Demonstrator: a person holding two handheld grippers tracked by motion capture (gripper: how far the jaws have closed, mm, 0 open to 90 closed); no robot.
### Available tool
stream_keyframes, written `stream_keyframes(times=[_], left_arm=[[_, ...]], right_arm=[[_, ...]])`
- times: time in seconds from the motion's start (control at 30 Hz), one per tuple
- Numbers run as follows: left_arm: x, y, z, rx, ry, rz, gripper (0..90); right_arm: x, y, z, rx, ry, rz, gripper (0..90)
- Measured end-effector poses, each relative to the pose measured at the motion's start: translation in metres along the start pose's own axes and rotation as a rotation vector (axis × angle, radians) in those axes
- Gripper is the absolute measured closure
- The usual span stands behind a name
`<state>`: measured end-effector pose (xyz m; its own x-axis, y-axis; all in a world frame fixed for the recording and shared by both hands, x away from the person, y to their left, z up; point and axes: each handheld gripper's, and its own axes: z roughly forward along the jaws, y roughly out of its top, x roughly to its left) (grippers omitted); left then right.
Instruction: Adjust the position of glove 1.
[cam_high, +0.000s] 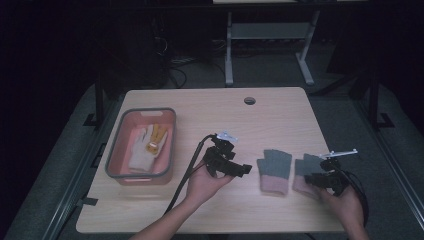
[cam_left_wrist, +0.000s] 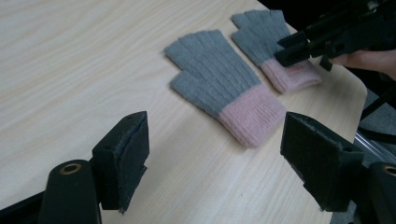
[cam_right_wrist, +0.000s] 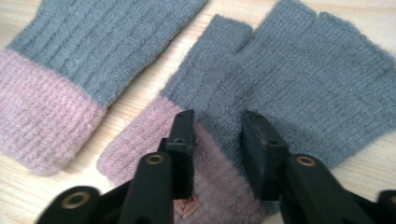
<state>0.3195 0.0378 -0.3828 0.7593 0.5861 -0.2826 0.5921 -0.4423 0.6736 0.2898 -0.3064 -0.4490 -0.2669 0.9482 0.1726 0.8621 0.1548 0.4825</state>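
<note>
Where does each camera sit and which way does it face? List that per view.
High view: above the person's side, looking forward and down at the table; forearms, both hands show.
Left gripper view: on the left gripper, facing the two gloves; open jaws show.
Right gripper view: on the right gripper, over the right glove.
Shared: left glove.

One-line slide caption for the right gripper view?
Right claw straddles the pink cuff of the right-hand grey fingerless glove, its twin flat alongside.

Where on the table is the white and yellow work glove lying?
In the high view, the work glove lies inside the pink bin at the table's left side, left of the left gripper.
</note>
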Motion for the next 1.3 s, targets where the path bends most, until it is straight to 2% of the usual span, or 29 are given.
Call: stream_keyframes(times=[0.1, 0.23, 0.5, 0.7, 0.8, 0.97, 1.1, 1.2, 1.3], left_arm=[[0.0, -0.003, 0.004, 0.016, -0.008, 0.008, 23.9], [0.0, -0.004, 0.008, 0.018, -0.012, -0.003, 23.9], [0.001, -0.006, 0.013, 0.018, -0.014, -0.012, 23.9], [0.002, -0.009, 0.015, 0.027, -0.017, -0.025, 23.9], [0.002, -0.009, 0.015, 0.019, -0.018, -0.032, 23.9], [0.003, -0.009, 0.015, 0.017, -0.019, -0.036, 23.9], [0.001, -0.009, 0.015, 0.023, -0.021, -0.031, 23.9], [0.0, -0.009, 0.015, 0.021, -0.02, -0.036, 23.8], [0.002, -0.009, 0.013, 0.026, -0.018, -0.022, 23.9]], right_arm=[[-0.002, 0.0, 0.0, -0.005, 0.019, 0.016, 76.1], [-0.006, 0.001, -0.001, -0.005, 0.039, 0.047, 80.2], [-0.004, 0.006, -0.008, 0.015, 0.031, 0.027, 81.7], [0.001, 0.01, -0.022, -0.022, 0.034, 0.011, 81.8], [0.01, 0.017, -0.031, -0.045, 0.053, -0.005, 81.7], [0.025, 0.026, -0.034, -0.055, 0.078, -0.03, 81.6], [0.047, 0.037, -0.028, -0.06, 0.096, -0.084, 81.5], [0.053, 0.04, -0.025, -0.056, 0.097, -0.102, 81.4], [0.059, 0.044, -0.02, -0.053, 0.107, -0.113, 81.3]])
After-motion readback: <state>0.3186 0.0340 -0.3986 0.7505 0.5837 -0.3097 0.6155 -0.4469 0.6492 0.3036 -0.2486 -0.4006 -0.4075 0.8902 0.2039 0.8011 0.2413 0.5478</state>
